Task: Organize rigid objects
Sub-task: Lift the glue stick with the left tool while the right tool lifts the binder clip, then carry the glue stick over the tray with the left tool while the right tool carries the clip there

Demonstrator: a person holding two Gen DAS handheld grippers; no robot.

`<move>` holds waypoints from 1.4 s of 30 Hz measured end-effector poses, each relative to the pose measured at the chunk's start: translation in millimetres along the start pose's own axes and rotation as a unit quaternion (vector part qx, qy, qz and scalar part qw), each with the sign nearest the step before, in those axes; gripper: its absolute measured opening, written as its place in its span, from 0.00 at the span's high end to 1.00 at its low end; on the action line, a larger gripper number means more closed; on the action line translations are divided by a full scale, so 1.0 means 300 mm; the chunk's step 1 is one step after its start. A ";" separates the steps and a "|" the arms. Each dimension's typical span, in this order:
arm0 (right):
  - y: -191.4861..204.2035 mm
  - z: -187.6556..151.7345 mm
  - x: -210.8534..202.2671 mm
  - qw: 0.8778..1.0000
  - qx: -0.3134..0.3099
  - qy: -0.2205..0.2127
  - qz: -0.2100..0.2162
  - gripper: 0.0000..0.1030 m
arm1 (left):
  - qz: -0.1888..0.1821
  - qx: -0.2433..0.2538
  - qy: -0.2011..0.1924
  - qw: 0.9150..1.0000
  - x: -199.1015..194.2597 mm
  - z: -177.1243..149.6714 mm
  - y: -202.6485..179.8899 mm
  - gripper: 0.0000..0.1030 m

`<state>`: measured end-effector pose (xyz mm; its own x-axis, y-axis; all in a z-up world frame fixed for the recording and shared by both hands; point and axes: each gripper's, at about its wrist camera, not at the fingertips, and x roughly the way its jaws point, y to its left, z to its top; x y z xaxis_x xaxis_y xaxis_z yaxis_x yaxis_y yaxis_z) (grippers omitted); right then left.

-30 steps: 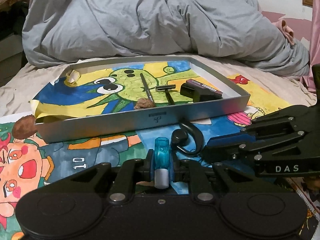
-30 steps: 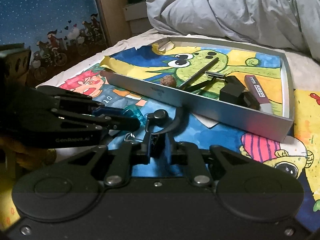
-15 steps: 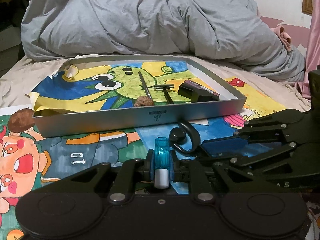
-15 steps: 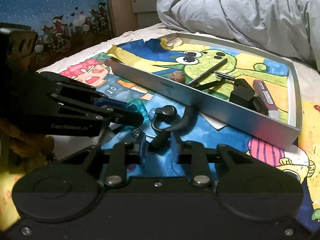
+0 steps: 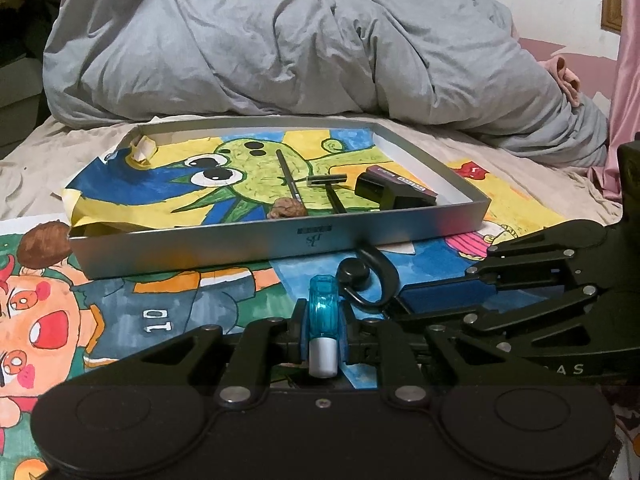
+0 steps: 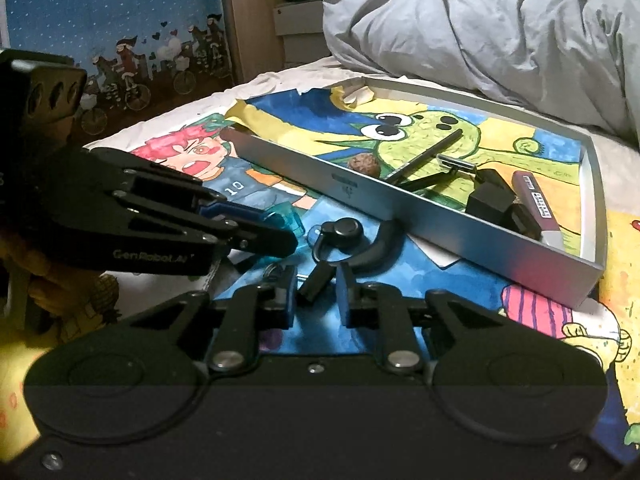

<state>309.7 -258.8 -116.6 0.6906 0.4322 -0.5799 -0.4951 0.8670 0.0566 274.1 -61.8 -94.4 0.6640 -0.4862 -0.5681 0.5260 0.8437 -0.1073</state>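
Observation:
My left gripper (image 5: pixel 323 320) is shut on a small teal clear-plastic piece (image 5: pixel 323 308) with a white end, held low over the drawings. Just past it a black ear-hook earpiece (image 5: pixel 362 280) lies on the blue drawing, in front of the silver tray (image 5: pixel 240 246). In the right wrist view my right gripper (image 6: pixel 316 298) stands open, with the earpiece (image 6: pixel 344 232) stem lying tilted between its fingers and no visible squeeze. The left gripper (image 6: pixel 280 236) reaches in from the left with the teal piece (image 6: pixel 286 218).
The tray (image 6: pixel 440 216) holds a walnut (image 5: pixel 286 213), a dark pencil (image 5: pixel 288 178), a razor (image 5: pixel 326 180), a black box (image 5: pixel 376 190) and a maroon case (image 6: pixel 536 200). A grey duvet (image 5: pixel 320 48) is heaped behind. Coloured drawings (image 5: pixel 120 312) cover the bed.
My right gripper's fingers have spread apart from the earpiece stem, and the earpiece now rests on the drawing. My left gripper keeps its hold on the teal piece and has shifted slightly.

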 end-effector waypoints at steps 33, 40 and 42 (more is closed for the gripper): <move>0.029 0.021 0.018 1.000 -0.021 -0.004 0.008 0.86 | -0.001 -0.015 -0.008 1.000 -0.038 -0.007 0.044 0.85; 0.021 0.030 -0.007 1.000 -0.014 -0.020 0.011 0.86 | 0.003 -0.015 -0.019 1.000 -0.049 0.007 0.046 0.85; 0.014 0.036 -0.016 0.999 -0.010 -0.027 0.013 0.86 | 0.006 -0.016 -0.025 1.000 -0.055 0.017 0.048 0.85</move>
<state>310.0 -254.4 -104.9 0.7050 0.4676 -0.5332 -0.5232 0.8505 0.0541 273.6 -42.8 -82.5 0.6963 -0.4869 -0.5274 0.5021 0.8555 -0.1270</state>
